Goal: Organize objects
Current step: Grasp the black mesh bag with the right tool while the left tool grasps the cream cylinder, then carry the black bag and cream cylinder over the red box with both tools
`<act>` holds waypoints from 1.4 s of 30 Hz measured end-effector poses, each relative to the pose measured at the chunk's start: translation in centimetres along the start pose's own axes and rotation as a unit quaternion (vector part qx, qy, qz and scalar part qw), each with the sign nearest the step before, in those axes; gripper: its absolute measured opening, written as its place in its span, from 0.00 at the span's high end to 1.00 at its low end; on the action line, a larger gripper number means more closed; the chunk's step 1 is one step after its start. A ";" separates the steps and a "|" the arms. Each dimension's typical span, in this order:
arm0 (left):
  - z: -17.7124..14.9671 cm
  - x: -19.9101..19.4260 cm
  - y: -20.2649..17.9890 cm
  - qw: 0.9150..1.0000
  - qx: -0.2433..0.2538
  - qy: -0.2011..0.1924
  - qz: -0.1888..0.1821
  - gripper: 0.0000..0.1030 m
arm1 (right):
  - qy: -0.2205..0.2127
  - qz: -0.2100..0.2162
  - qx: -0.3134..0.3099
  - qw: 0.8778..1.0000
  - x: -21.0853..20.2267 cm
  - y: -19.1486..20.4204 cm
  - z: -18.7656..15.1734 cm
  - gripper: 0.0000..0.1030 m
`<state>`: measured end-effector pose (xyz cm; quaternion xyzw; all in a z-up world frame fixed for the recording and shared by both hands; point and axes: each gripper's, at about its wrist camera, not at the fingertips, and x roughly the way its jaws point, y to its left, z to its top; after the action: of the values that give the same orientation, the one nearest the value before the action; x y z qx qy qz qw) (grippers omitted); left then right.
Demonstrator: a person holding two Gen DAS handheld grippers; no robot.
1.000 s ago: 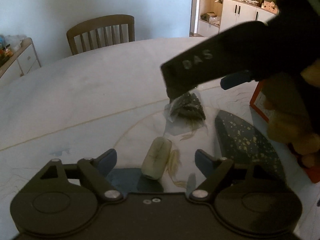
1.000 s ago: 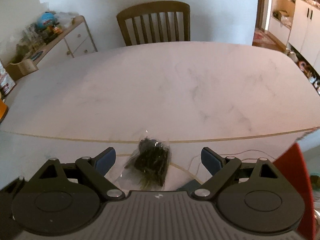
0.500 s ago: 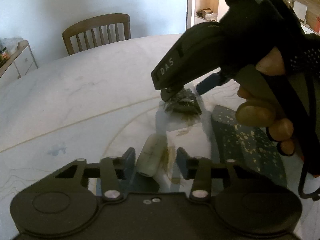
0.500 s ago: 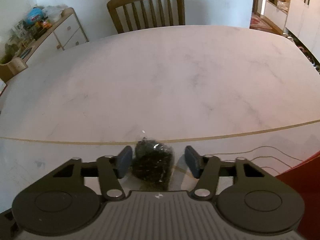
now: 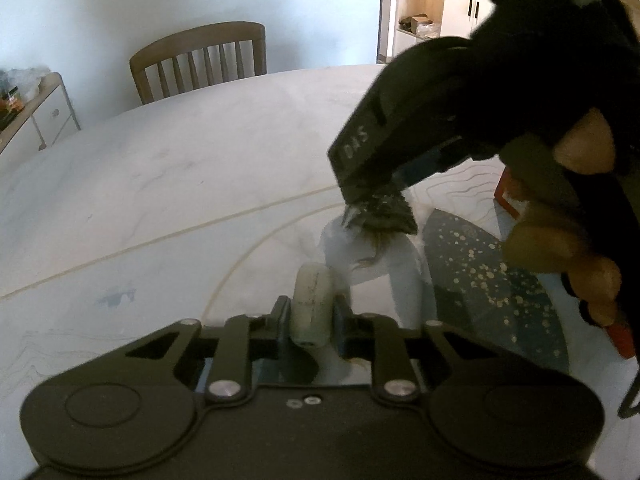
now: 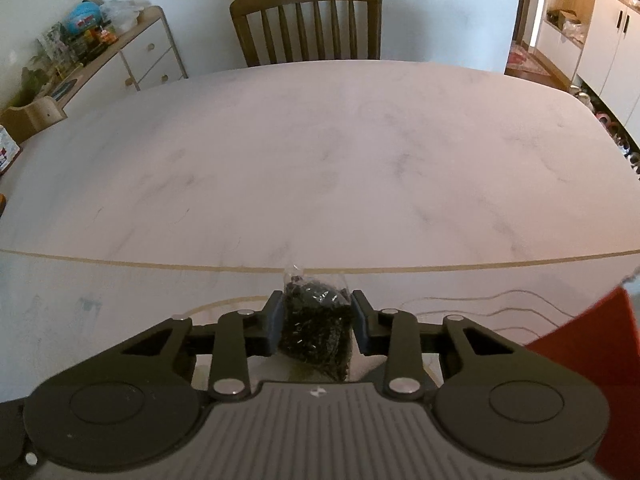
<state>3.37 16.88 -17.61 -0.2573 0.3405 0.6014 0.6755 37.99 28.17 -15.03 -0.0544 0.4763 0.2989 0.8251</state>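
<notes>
Wooden chair (image 6: 306,20); cluttered sideboard (image 6: 132,56)

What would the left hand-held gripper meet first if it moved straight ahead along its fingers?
Probably the right hand-held gripper with its small clear bag of dark bits. They sit just beyond and slightly right of the pale cylinder clamped by the left hand-held gripper; depth is unclear.

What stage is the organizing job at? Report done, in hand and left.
Done: nothing looks put away yet. In hand: the left hand-held gripper is shut on the pale cylinder, and the right hand-held gripper is shut on the clear bag of dark bits, both low over the marble table. Left: carrying both to their places; no destination is visible.
</notes>
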 end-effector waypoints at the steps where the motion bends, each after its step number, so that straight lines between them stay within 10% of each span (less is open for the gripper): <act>1: 0.1 -0.1 0.0 1.000 -0.001 0.000 0.000 0.81 | -0.001 0.002 0.001 1.000 -0.3 0.0 -0.1 0.67; 42: 2.9 -13.5 -7.1 0.997 -0.048 -0.051 -0.043 0.82 | -0.099 0.065 0.047 0.992 -21.9 -8.2 -8.5 0.67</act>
<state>10.18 9.46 -5.86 -0.2729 0.2650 0.5997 0.7040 28.02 8.65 -3.25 0.0457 0.4083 0.3329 0.8488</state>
